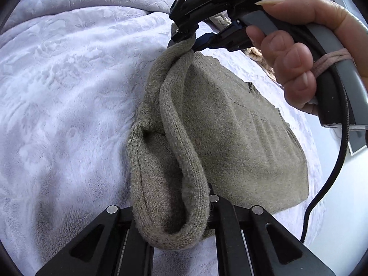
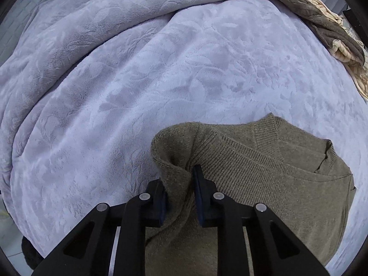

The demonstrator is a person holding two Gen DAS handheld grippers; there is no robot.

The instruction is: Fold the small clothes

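An olive-green knit sweater [image 2: 264, 184] lies partly on the lavender plush blanket [image 2: 161, 69], its V-neck toward the far side. One edge is lifted into a raised fold. My right gripper [image 2: 180, 184] points down and is shut on a bunch of this fold, with knit squeezed between its blue pads [image 2: 199, 195]. In the left wrist view the sweater [image 1: 241, 138] hangs between both grippers. The right gripper [image 1: 186, 42] pinches its top end, held by a person's hand [image 1: 294, 57]. My left gripper [image 1: 172, 207] is shut on the rolled lower edge, which hides its fingertips.
The embossed blanket [image 1: 69, 92] covers the bed and bunches into thick folds at the far left. A brown cloth and a cream knitted piece [image 2: 333, 27] lie at the far right edge. A black cable [image 1: 322, 195] hangs from the right gripper's handle.
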